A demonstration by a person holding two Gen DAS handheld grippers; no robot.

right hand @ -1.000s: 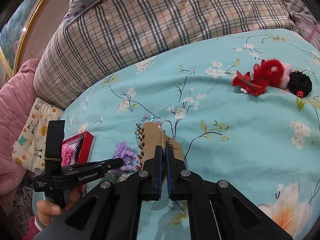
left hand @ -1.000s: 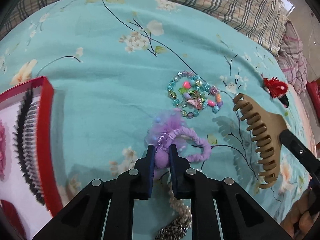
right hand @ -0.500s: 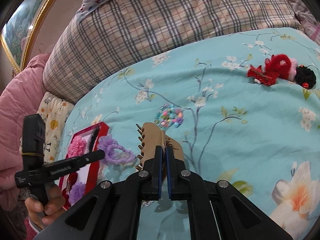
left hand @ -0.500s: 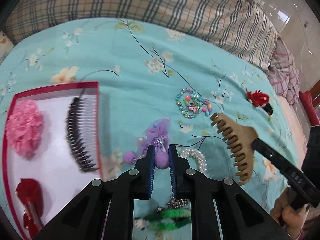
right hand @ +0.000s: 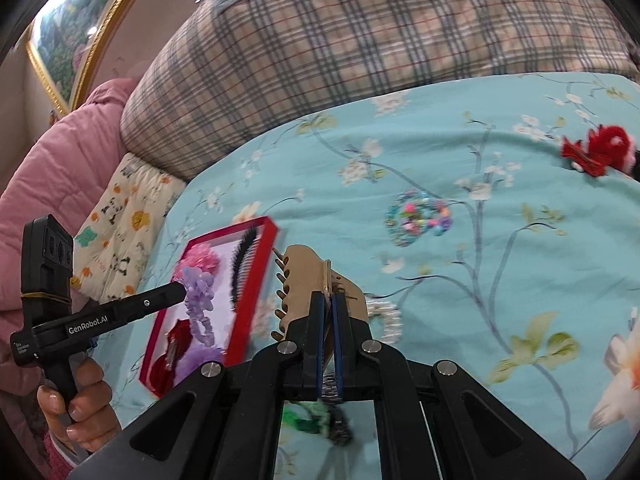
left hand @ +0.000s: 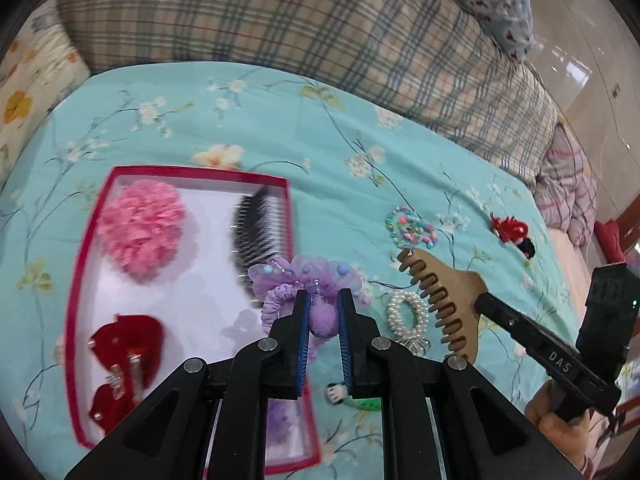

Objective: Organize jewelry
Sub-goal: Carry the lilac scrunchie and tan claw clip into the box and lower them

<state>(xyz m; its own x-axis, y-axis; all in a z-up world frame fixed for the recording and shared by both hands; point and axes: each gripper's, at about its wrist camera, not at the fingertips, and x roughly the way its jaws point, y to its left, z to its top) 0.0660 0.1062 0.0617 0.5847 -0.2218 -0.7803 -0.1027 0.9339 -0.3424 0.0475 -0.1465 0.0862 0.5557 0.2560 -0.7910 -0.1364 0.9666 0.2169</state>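
Note:
My left gripper (left hand: 323, 300) is shut on a purple scrunchie (left hand: 308, 280) with a gauze bow and holds it in the air over the right edge of a red-rimmed box (left hand: 188, 170). The box holds a pink pompom (left hand: 142, 230), a black comb (left hand: 256, 228) and a red bow clip (left hand: 124, 344). My right gripper (right hand: 328, 300) is shut on a tan claw clip (right hand: 308, 276), held above the bed just right of the box (right hand: 256, 280). The scrunchie also shows in the right wrist view (right hand: 198, 296).
On the teal floral bedspread (left hand: 320, 152) lie a beaded bracelet (left hand: 410, 232), a pearl bracelet (left hand: 406, 314), a green clip (left hand: 360, 400) and red and black hair pieces (left hand: 512, 232). A plaid pillow (left hand: 300, 28) lies behind.
My left gripper lifted the purple scrunchie off the bed and carried it left, over the box. My right gripper moved left toward the box with the claw clip.

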